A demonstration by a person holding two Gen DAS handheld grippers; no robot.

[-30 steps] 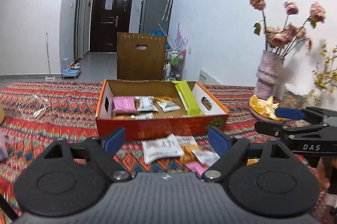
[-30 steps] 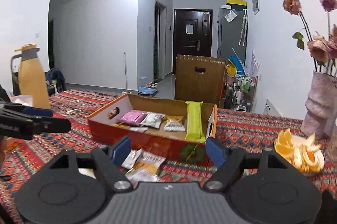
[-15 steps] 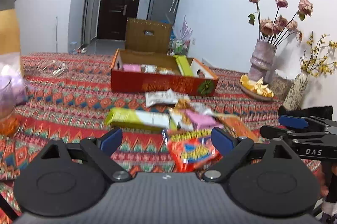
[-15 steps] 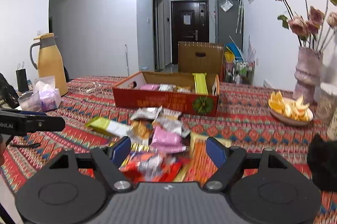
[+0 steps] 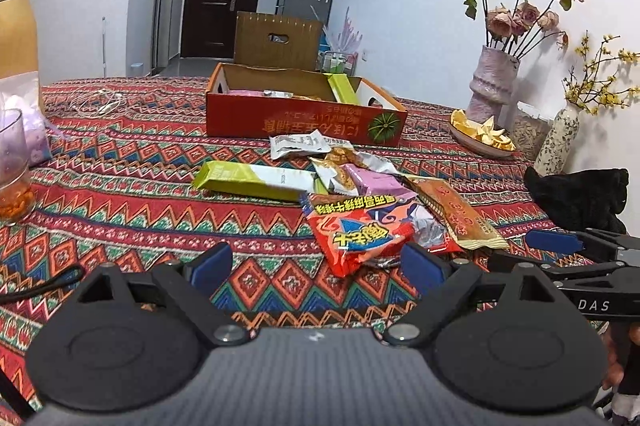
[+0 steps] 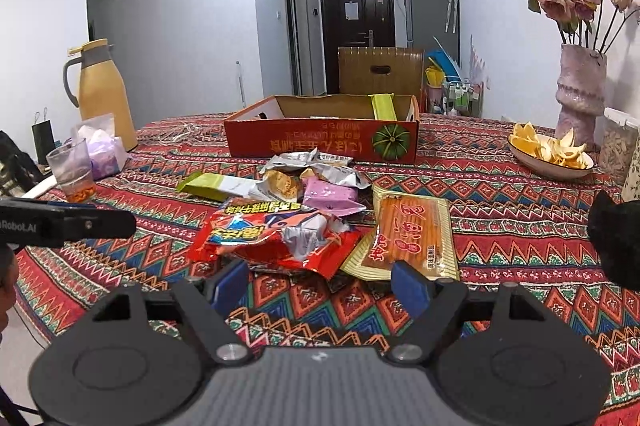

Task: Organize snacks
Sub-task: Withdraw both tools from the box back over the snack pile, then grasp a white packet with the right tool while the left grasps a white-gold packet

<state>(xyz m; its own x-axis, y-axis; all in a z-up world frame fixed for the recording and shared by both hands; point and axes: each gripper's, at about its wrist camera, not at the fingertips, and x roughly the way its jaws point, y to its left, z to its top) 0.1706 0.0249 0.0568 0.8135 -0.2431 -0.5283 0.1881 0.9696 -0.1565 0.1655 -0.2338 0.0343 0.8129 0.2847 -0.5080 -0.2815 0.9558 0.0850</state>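
Observation:
An orange cardboard box [image 5: 304, 124] [image 6: 320, 142] stands mid-table with a green packet and several small snacks inside. A pile of loose snacks lies in front of it: a green-white bar [image 5: 256, 180] [image 6: 218, 186], a pink packet [image 6: 328, 195], a red crisp bag [image 5: 356, 236] [image 6: 276, 236] and an orange stick pack [image 6: 412, 234]. My left gripper [image 5: 316, 268] is open and empty, low over the cloth just short of the red bag. My right gripper [image 6: 320, 284] is open and empty, just short of the red bag and the stick pack.
A patterned cloth [image 6: 520, 226] covers the table. A yellow thermos [image 6: 102, 94], a glass [image 6: 72, 170] and a tissue bag stand at the left. A bowl of orange peel [image 6: 550, 154], a pink vase [image 6: 580, 94] and a black glove [image 5: 580, 198] are at the right.
Both grippers have drawn back from the box toward the table's near edge and dropped lower. The snack pile now lies ahead of both. Both stay open.

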